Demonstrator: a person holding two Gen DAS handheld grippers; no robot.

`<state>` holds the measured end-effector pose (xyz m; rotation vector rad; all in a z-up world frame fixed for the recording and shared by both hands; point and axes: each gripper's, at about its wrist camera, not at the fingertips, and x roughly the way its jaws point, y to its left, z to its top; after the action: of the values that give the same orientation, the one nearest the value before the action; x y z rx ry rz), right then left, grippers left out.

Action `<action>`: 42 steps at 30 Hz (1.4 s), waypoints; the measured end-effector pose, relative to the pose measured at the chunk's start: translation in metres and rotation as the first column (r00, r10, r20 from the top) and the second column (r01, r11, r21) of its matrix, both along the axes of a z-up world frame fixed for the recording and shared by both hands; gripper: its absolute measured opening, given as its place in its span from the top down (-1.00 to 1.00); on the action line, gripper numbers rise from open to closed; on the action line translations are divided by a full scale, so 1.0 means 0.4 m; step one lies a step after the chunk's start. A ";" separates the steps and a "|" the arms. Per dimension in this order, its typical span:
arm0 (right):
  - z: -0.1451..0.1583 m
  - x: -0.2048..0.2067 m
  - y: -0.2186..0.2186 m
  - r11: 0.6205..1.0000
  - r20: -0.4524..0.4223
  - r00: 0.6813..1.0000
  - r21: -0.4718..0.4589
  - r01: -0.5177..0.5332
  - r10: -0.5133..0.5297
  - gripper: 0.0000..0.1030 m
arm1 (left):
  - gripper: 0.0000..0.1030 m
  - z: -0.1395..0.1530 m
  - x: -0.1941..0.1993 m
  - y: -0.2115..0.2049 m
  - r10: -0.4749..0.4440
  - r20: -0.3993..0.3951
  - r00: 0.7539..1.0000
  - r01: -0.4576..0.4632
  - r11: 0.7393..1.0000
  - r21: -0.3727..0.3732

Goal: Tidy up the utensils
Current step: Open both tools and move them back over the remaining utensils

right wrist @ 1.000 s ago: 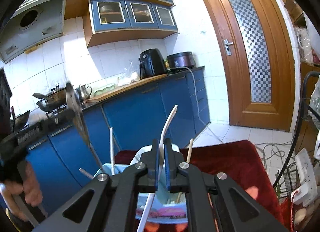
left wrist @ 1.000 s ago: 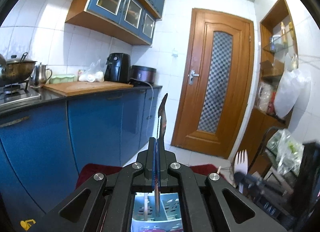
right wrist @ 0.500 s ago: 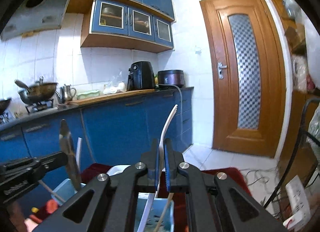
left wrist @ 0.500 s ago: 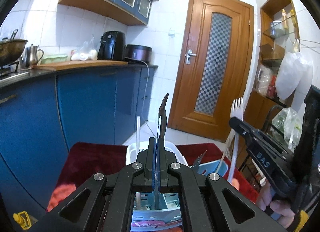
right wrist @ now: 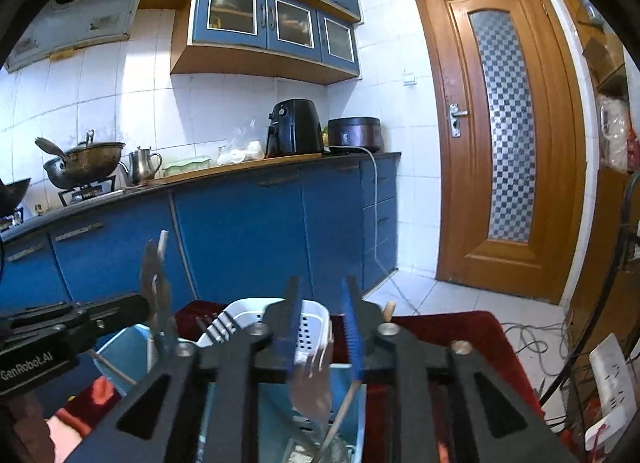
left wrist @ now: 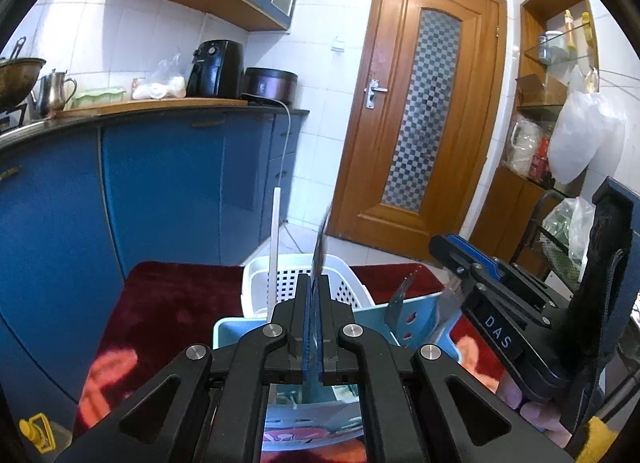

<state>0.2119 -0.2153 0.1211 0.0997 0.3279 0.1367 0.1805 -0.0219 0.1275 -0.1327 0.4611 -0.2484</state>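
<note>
A blue-cabinet kitchen is seen behind the blue caddy [right wrist: 120, 347]. 1 spoon [left wrist: 320, 251] is clamped in the left hand-held gripper [left wrist: 314, 327] above it; the right hand-held gripper [right wrist: 320, 327] is spread wide above a fork [right wrist: 310, 387] already inside. Sorting appears well advanced.

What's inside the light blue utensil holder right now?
In the light blue utensil holder, a white fork, a wooden stick, a white straw and a dark fork stand upright. The hand-held grippers cover its bottom, so anything lying flat there is hidden.
</note>
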 end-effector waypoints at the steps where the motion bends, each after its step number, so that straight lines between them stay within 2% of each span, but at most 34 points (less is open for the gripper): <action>1: 0.000 -0.001 -0.001 1.000 -0.003 1.000 0.008 -0.002 0.002 0.47 | 0.86 0.001 -0.002 -0.002 0.000 -0.001 1.000 0.000 1.000 -0.001; 9: 0.014 -0.026 -0.001 0.999 -0.004 1.000 0.029 -0.015 0.015 0.40 | 0.34 0.007 -0.016 -0.010 0.005 0.005 1.000 -0.005 1.000 -0.005; 18: 0.047 -0.082 -0.007 0.998 -0.019 1.000 0.066 -0.023 0.024 0.38 | 0.28 0.032 -0.057 -0.017 -0.004 0.017 1.000 0.004 1.000 0.002; 25: 0.058 -0.141 -0.011 0.995 -0.064 0.997 0.097 -0.034 0.040 0.37 | 0.26 0.051 -0.114 -0.014 -0.016 0.017 1.000 0.016 1.000 0.006; 33: 0.040 -0.210 -0.012 0.993 -0.154 0.986 0.114 -0.041 0.058 0.36 | 0.19 0.050 -0.182 -0.018 -0.054 -0.027 0.998 0.055 0.998 0.006; 42: 0.004 -0.294 -0.018 0.995 -0.223 0.974 0.097 -0.023 0.044 0.33 | 0.17 0.002 -0.236 -0.034 -0.080 -0.102 0.992 0.081 0.997 0.006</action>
<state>0.0945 -0.2225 0.1227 0.2033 0.5500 0.1751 0.0861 -0.0353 0.1281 -0.1170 0.5701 -0.3195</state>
